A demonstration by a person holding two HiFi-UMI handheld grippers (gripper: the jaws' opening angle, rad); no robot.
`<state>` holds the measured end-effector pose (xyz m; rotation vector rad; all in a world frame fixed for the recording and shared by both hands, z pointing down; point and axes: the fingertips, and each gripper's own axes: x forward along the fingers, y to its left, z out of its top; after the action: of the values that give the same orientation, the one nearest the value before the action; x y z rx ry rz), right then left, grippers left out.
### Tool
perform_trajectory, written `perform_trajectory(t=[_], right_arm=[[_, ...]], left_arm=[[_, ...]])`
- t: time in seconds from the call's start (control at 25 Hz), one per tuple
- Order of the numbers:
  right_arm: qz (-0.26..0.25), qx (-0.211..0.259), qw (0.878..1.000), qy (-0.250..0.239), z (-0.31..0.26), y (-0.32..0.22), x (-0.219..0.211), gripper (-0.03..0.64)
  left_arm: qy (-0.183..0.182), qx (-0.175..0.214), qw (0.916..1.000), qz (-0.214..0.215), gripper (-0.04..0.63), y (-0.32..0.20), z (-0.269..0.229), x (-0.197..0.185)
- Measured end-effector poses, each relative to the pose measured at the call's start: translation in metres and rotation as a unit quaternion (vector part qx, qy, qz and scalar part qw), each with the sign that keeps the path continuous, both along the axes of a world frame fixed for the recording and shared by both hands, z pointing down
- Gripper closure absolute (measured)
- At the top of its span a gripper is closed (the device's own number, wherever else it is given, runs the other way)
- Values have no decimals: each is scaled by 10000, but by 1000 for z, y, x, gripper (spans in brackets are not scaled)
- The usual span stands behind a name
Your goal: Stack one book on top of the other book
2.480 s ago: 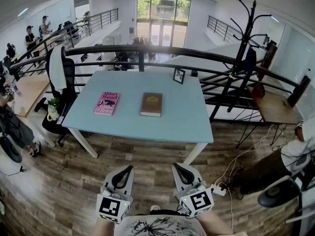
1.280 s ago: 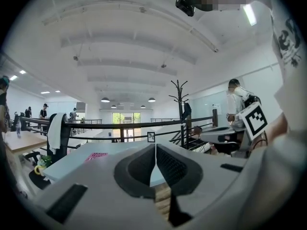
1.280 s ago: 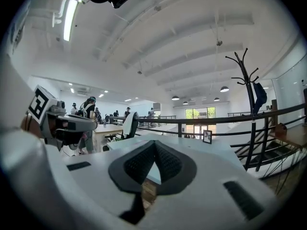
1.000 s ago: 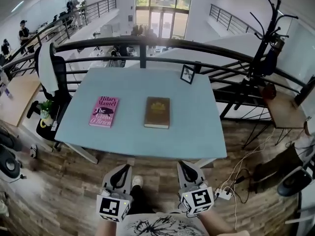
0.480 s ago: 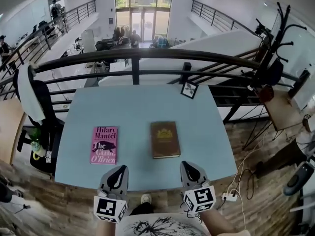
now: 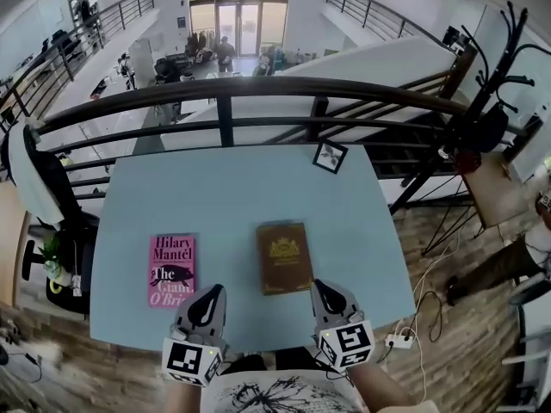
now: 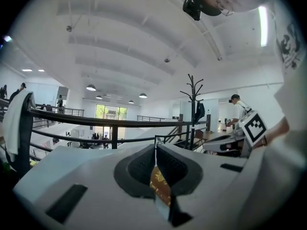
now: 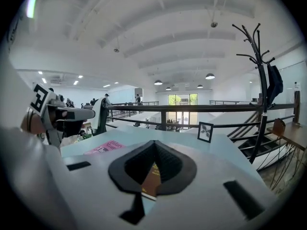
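Two books lie flat and apart on the light blue table (image 6: 232, 196): a pink book (image 6: 172, 271) at the front left and a brown book (image 6: 284, 257) to its right. My left gripper (image 6: 215, 290) hovers at the table's front edge, just right of the pink book, shut and empty. My right gripper (image 6: 321, 284) is shut and empty by the brown book's near right corner. In the left gripper view the brown book (image 7: 159, 183) shows past the closed jaws. In the right gripper view I see the brown book (image 8: 151, 176) and the pink book (image 8: 103, 147).
A small framed picture (image 6: 329, 157) stands at the table's far right. A dark railing (image 6: 258, 89) runs behind the table. An office chair with white cloth (image 6: 39, 188) is at the left, a coat stand (image 6: 482, 101) at the right, a power strip (image 6: 398, 341) on the floor.
Both grippers have come forward from over the floor to the table's front edge, and the table and books now lie closer beneath me. Both pairs of jaws stay closed.
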<state>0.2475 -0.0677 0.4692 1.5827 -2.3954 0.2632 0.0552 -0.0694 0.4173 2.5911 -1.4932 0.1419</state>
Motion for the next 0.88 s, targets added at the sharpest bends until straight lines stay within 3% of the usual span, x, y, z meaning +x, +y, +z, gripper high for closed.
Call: perform_trajectory(t=[0.32, 0.4, 0.6, 0.88], right_arm=[[-627, -953, 9935, -3, 53, -43, 22, 617], [-822, -1255, 9887, 18, 71, -51, 23, 488], [-1041, -2085, 9724, -104, 125, -70, 27, 409], [-1138, -3088, 9431, -467, 191, -92, 29, 312]], left_arm=[[-79, -276, 9995, -104, 583, -46, 34, 43], [-77, -348, 9993, -119, 583, -53, 45, 50], [-16, -418, 9991, -102, 583, -64, 73, 57], [-45, -882, 9960, -133, 583, -75, 102, 66]])
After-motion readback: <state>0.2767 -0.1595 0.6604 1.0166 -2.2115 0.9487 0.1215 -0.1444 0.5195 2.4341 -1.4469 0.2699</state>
